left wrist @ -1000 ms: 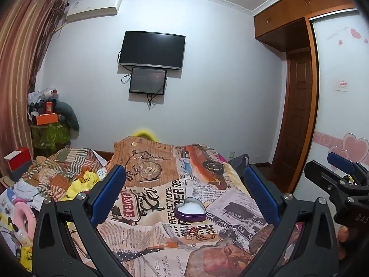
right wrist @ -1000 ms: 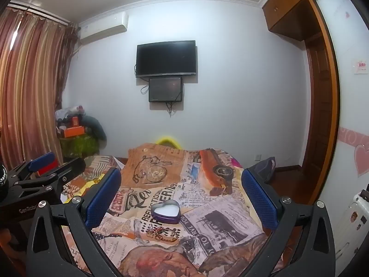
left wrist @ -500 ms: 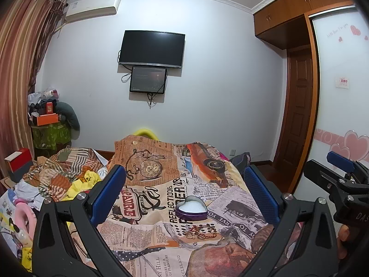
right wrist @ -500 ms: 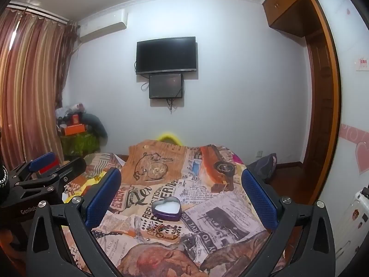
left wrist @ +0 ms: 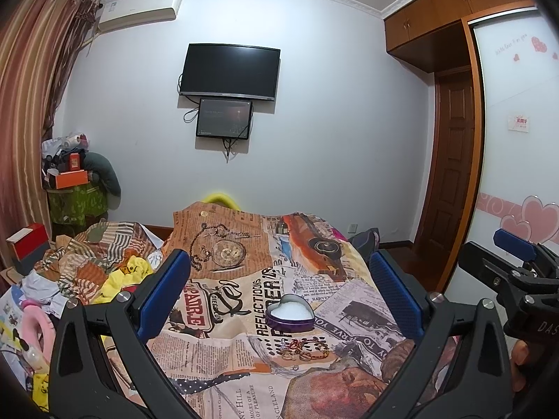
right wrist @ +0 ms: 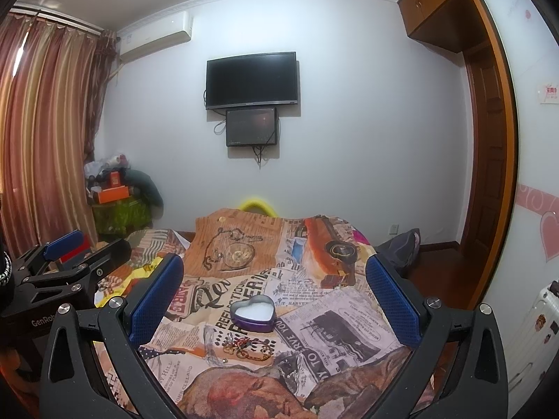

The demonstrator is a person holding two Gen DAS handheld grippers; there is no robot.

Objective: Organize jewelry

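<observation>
A purple heart-shaped tin [left wrist: 289, 317] with a white inside lies open on the printed bedspread [left wrist: 244, 272]; it also shows in the right wrist view [right wrist: 254, 317]. A small heap of jewelry [left wrist: 303, 348], rings and chains, lies just in front of it, also in the right wrist view [right wrist: 248, 347]. My left gripper [left wrist: 279, 289] is open and empty, held above the bed short of the tin. My right gripper [right wrist: 274, 289] is open and empty too, level with it. Each gripper shows at the edge of the other's view.
Crumpled clothes and toys [left wrist: 80, 272] pile up left of the bedspread. A dark bag [right wrist: 401, 248] lies at the bed's right edge. A cluttered stand [left wrist: 73, 192] is in the far left corner. A wardrobe [left wrist: 517, 174] and a door [left wrist: 450, 174] are on the right.
Both views have tilted up slightly, so the tin and jewelry sit a little lower in frame. Both grippers stay open.
</observation>
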